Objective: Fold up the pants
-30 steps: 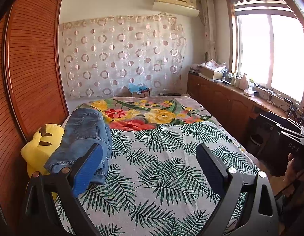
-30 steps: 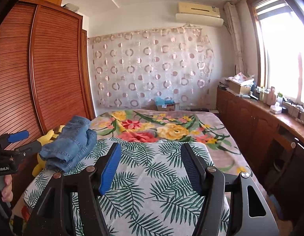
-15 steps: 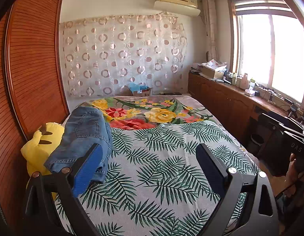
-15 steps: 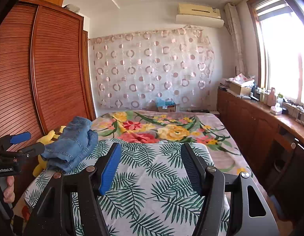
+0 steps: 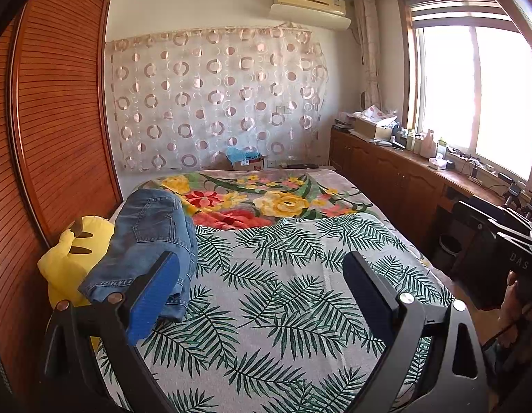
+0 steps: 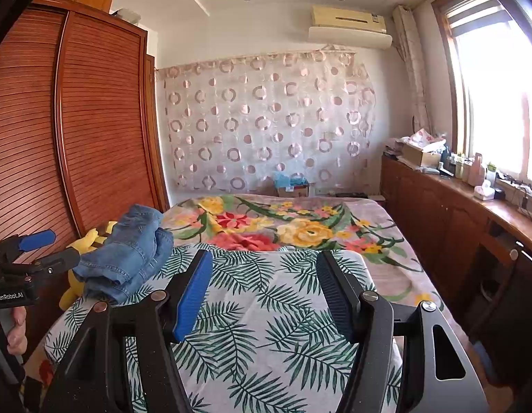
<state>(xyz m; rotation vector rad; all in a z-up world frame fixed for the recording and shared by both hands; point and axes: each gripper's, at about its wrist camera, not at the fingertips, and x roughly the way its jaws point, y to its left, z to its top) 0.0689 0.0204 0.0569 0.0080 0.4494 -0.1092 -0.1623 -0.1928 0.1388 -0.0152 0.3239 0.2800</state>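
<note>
Bedroom with a bed (image 5: pixel 283 296) under a palm-leaf spread. Nearest, left hand-held gripper (image 5: pixel 260 277) hovers over the spread, jaws wide apart, holding nothing; right hand-held gripper (image 6: pixel 264 284) likewise, jaws parted and empty. Farther left, folded denim pants (image 5: pixel 148 237) lie at the bed's left edge, partly on a yellow plush toy (image 5: pixel 68 261). Beyond, floral blanket (image 5: pixel 266 199).

Ahead of my hand-held gripper I see a bed (image 5: pixel 266 309), a circle-patterned curtain (image 5: pixel 214 103) beyond it, a slatted wooden wardrobe (image 5: pixel 59 120) left, and a sunlit window (image 5: pixel 472 93) above cabinets (image 5: pixel 386 179) right.
</note>
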